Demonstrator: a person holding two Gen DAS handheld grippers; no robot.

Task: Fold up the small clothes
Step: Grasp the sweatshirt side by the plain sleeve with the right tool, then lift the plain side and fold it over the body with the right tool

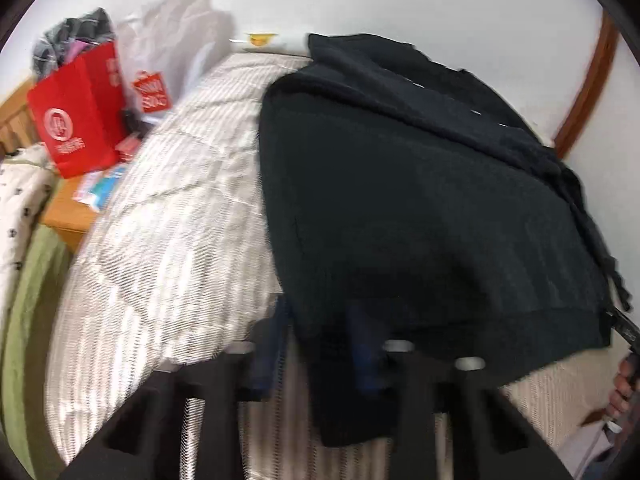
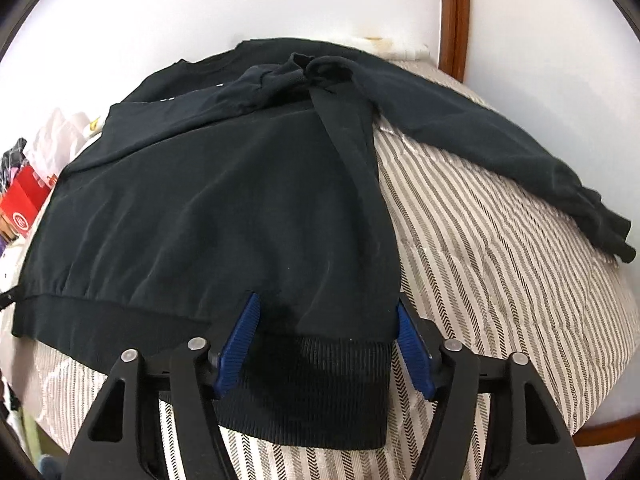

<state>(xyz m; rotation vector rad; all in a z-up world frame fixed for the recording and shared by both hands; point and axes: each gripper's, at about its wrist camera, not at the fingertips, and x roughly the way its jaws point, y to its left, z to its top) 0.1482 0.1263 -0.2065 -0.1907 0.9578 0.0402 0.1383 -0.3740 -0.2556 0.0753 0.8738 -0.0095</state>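
Observation:
A black sweatshirt (image 1: 420,200) lies flat on a striped bedspread (image 1: 168,220). My left gripper (image 1: 320,328) sits at its near left hem corner, blurred, with the blue pads (image 1: 366,344) apart and cloth between them. In the right wrist view the sweatshirt (image 2: 208,208) has one sleeve stretched out to the right (image 2: 500,136). My right gripper (image 2: 326,320) is open, its blue pads (image 2: 240,344) straddling the ribbed hem at the near right corner (image 2: 320,392), not closed on it.
A red paper bag (image 1: 80,112) and clutter stand on a wooden nightstand (image 1: 64,216) at the left. A white wall rises behind the bed. A curved wooden bed frame (image 2: 454,16) runs along the right. A hand (image 1: 624,388) shows at the far right edge.

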